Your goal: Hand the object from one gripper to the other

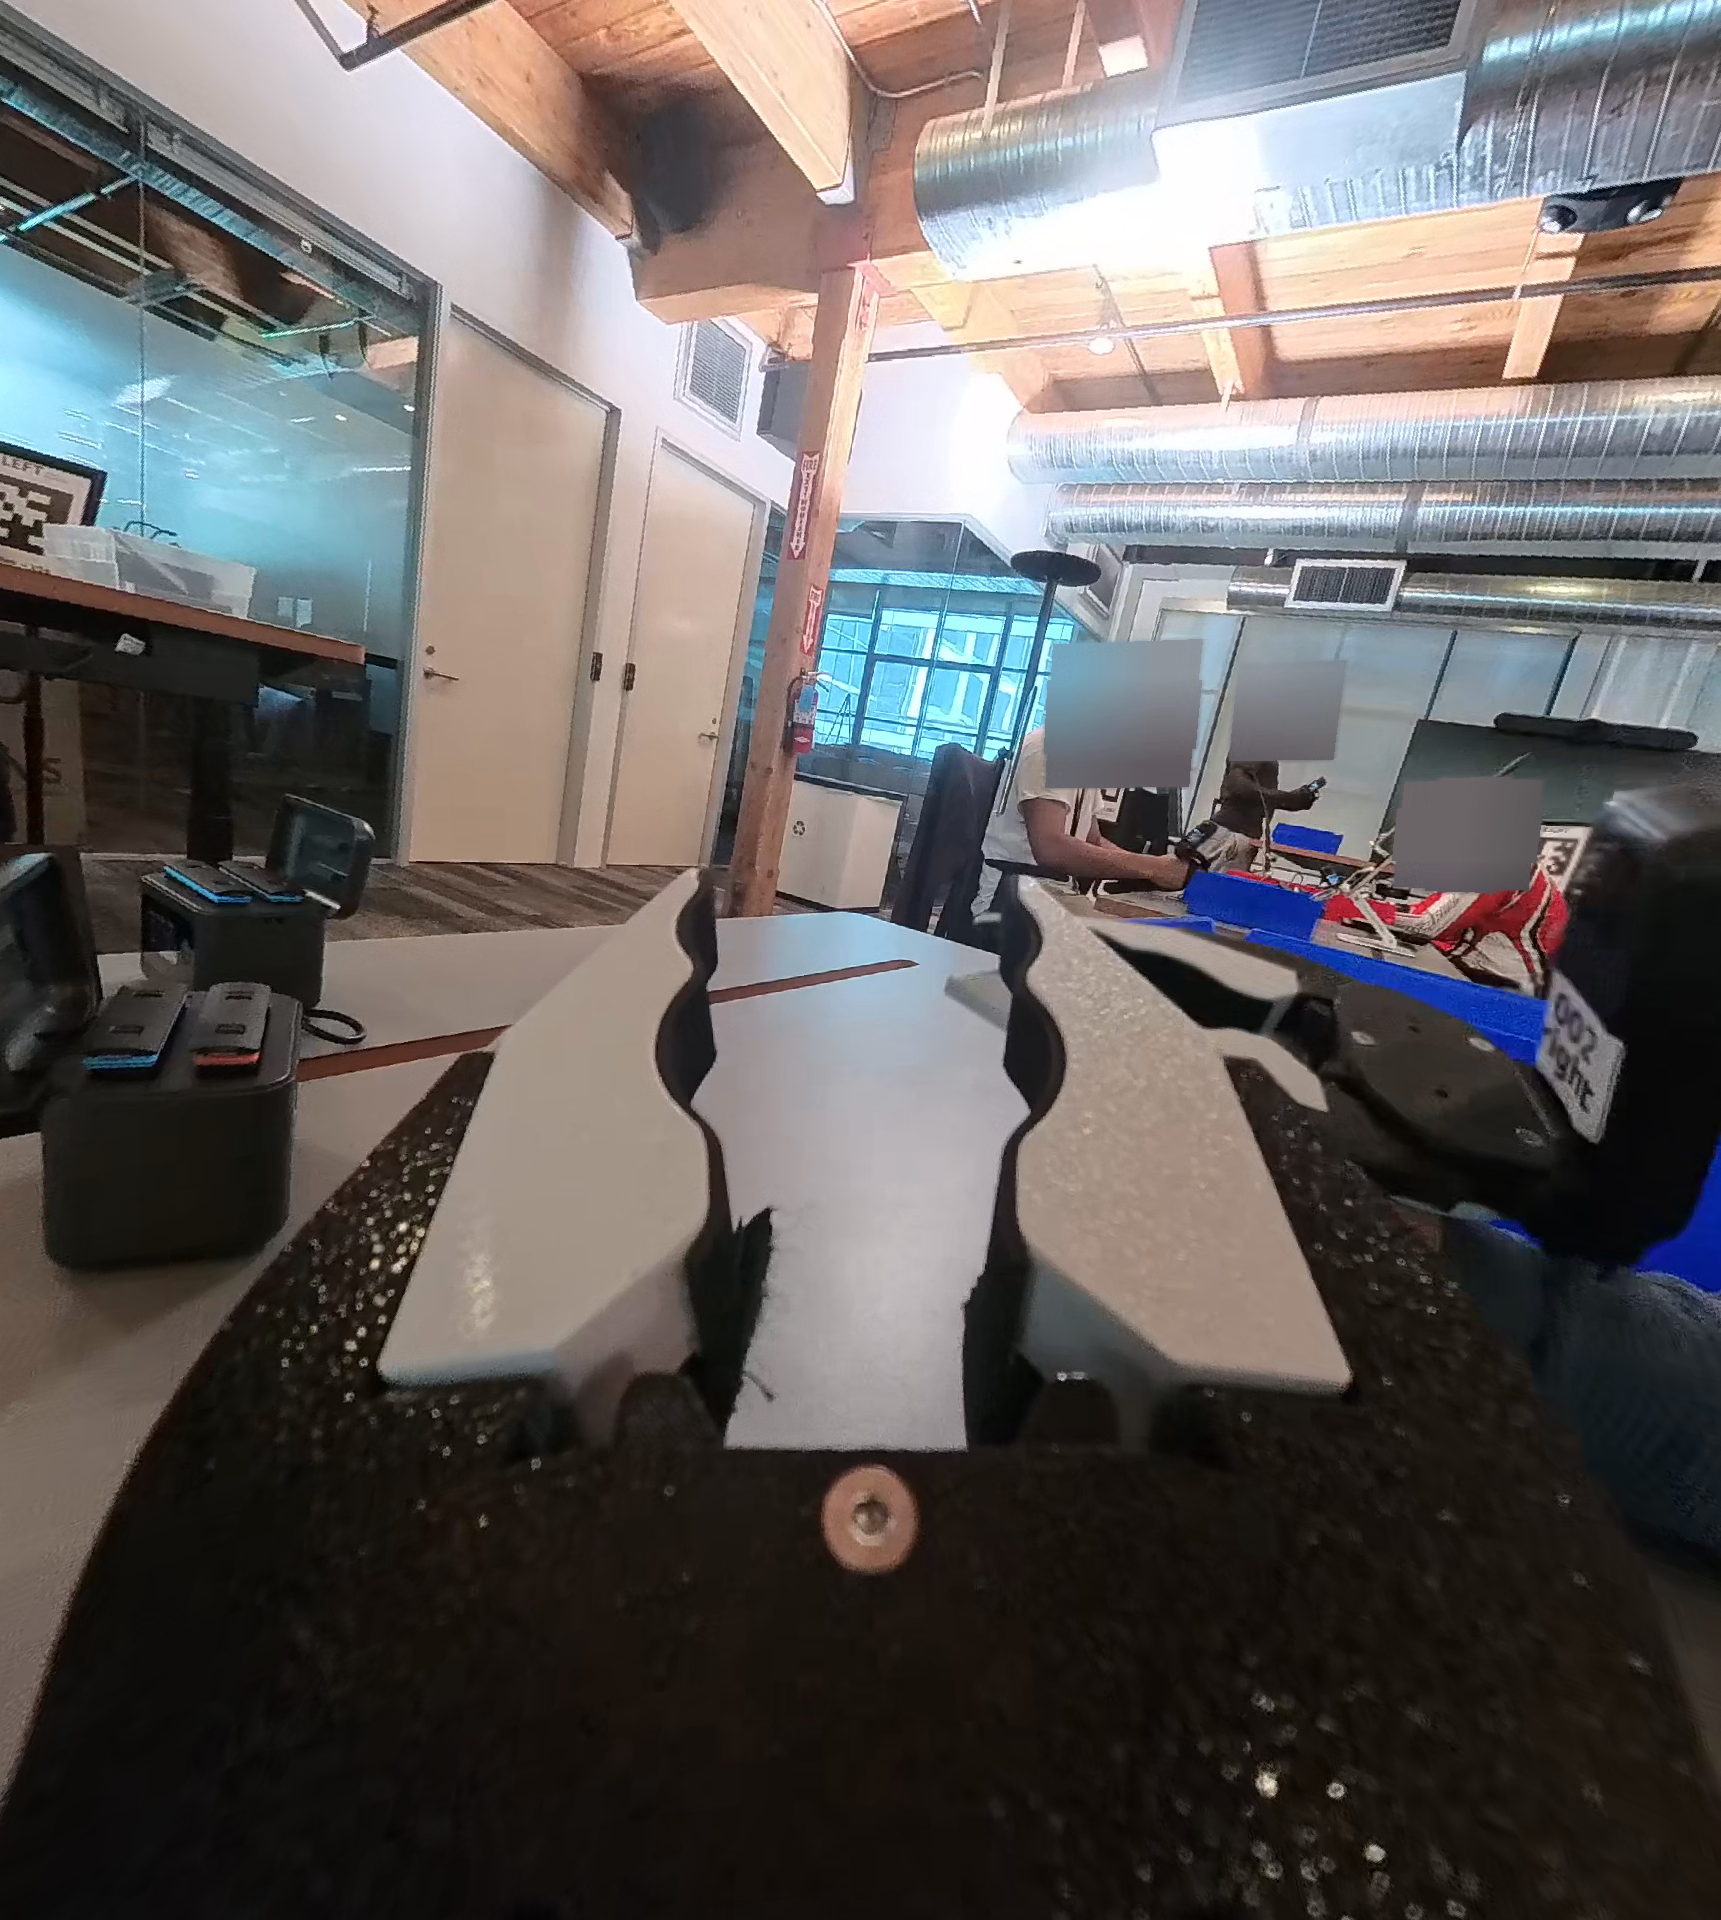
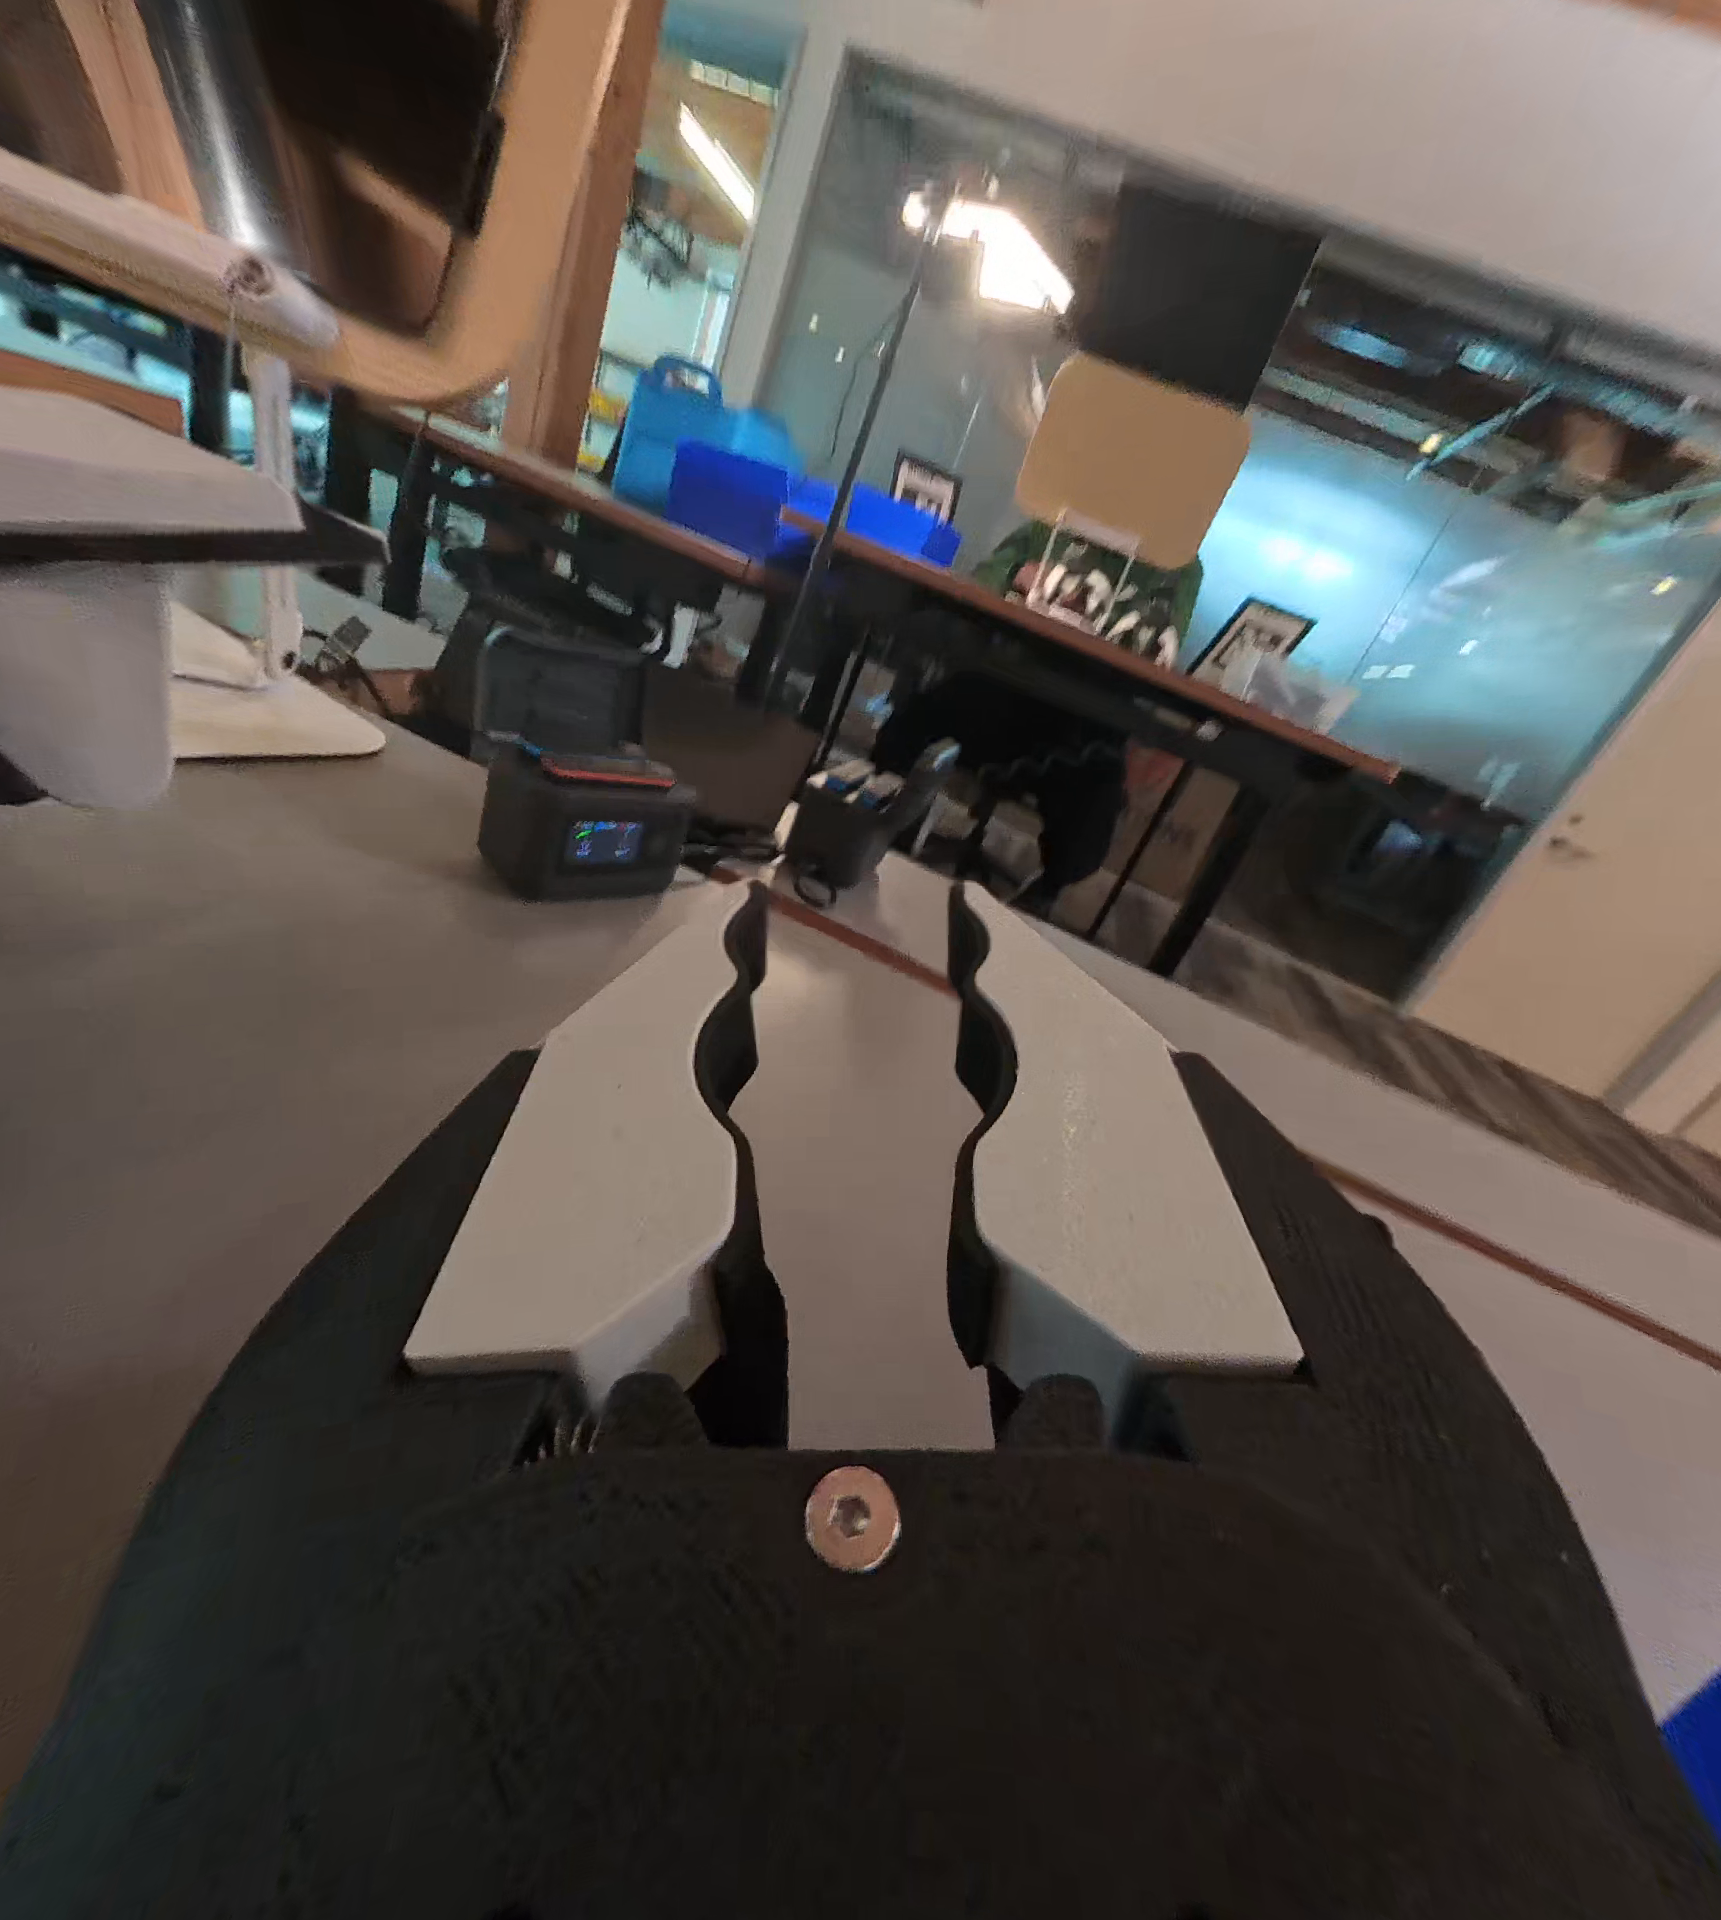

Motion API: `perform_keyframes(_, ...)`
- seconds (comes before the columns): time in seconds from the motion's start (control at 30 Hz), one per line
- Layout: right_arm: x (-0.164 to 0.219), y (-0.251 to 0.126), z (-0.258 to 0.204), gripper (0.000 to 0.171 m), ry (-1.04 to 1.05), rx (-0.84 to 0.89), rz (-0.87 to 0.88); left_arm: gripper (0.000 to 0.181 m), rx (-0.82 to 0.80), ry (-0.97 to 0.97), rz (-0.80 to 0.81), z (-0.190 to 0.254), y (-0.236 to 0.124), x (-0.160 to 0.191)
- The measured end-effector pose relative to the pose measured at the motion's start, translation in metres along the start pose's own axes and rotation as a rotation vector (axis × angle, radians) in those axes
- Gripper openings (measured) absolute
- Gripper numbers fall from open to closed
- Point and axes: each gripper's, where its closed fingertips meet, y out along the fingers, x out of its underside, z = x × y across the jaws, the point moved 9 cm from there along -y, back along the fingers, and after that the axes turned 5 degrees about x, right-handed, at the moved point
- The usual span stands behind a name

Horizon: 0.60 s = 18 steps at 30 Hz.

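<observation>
My left gripper [image 1: 861, 904] is open, and only the grey table [image 1: 835, 1195] shows between its white fingers. My right gripper [image 2: 856, 904] is also open and empty, low over the same table [image 2: 212, 1039]. In the left wrist view the right gripper [image 1: 1178, 987] comes in from the right, close beside my left gripper's right finger, pointing left. In the right wrist view a white finger of the left gripper [image 2: 87, 478] fills the left edge. Neither gripper holds anything, and no object to hand over shows in either view.
Dark battery charger cases [image 1: 170, 1132] [image 1: 232, 914] stand on the table at the left; they also show ahead in the right wrist view [image 2: 586, 821]. Blue bins [image 1: 1251, 904] lie at the right. A brown seam [image 2: 1458, 1247] crosses the table. People sit at desks behind. The tips of one gripper are about 10 centimetres away from the tips of the other.
</observation>
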Motion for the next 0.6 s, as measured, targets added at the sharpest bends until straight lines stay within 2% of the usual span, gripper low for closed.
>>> perform_keyframes(0.03,-0.004,-0.002,0.002,0.031,-0.030,0.018,0.041,0.053,-0.001,0.001,-0.004,0.000,0.001,0.000)
perform_keyframes(0.1,-0.009,-0.008,0.005,0.029,-0.054,0.016,0.129,0.053,-0.003,0.005,-0.016,0.000,0.002,0.001)
perform_keyframes(0.27,-0.003,-0.010,0.009,0.026,0.019,-0.018,0.139,0.053,-0.010,0.061,-0.044,0.005,0.005,0.002)
perform_keyframes(0.37,-0.002,-0.008,0.009,0.025,0.019,-0.025,0.137,0.032,0.059,0.095,-0.132,0.015,0.008,0.002)
perform_keyframes(0.43,-0.003,-0.011,0.009,0.022,0.013,-0.035,0.158,0.035,0.063,0.092,-0.152,0.019,0.012,0.001)
perform_keyframes(0.5,-0.002,-0.011,0.008,0.022,0.012,-0.044,0.152,0.044,0.047,0.116,-0.144,0.028,0.015,-0.013)
perform_keyframes(0.6,-0.001,-0.011,0.009,0.022,0.030,-0.053,0.145,0.043,-0.022,0.183,-0.127,0.062,0.011,-0.054)
